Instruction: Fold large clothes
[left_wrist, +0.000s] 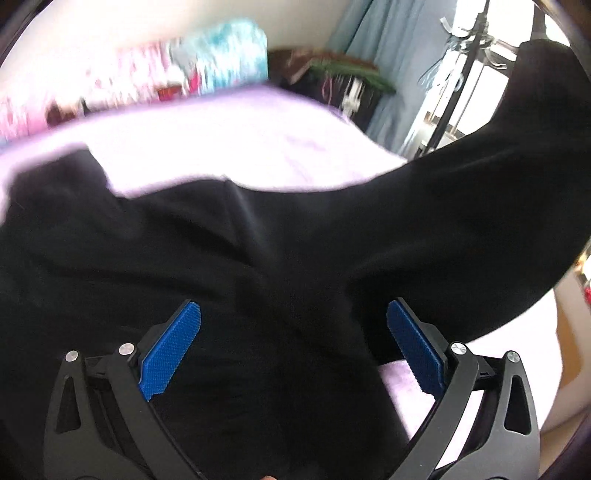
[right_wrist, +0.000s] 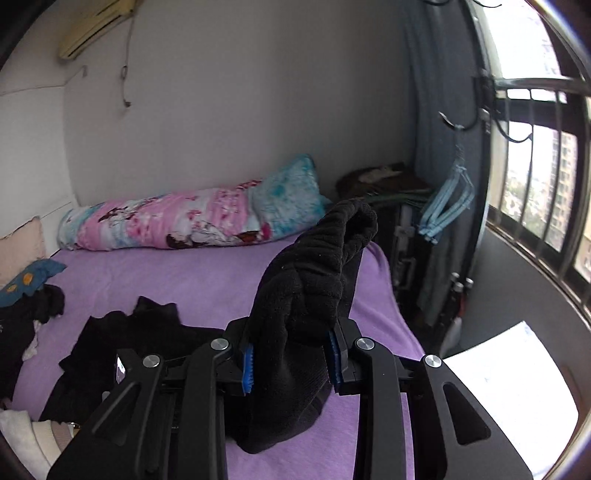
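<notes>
Left wrist: your left tongs (left_wrist: 293, 347) gape wide, gripping nothing, over the black garment (left_wrist: 258, 240) on the purple bed (left_wrist: 258, 140) | Right wrist: your right tongs (right_wrist: 290, 363) pinch a bunched fold of it, lifted near the bed's right edge.

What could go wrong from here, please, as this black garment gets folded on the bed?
The right tongs pinch only a bunched wad of the black garment, so it could slip free. The left tongs stand open over the cloth, holding nothing. Trailing fabric might drag across the purple sheet into the other dark clothes.
</notes>
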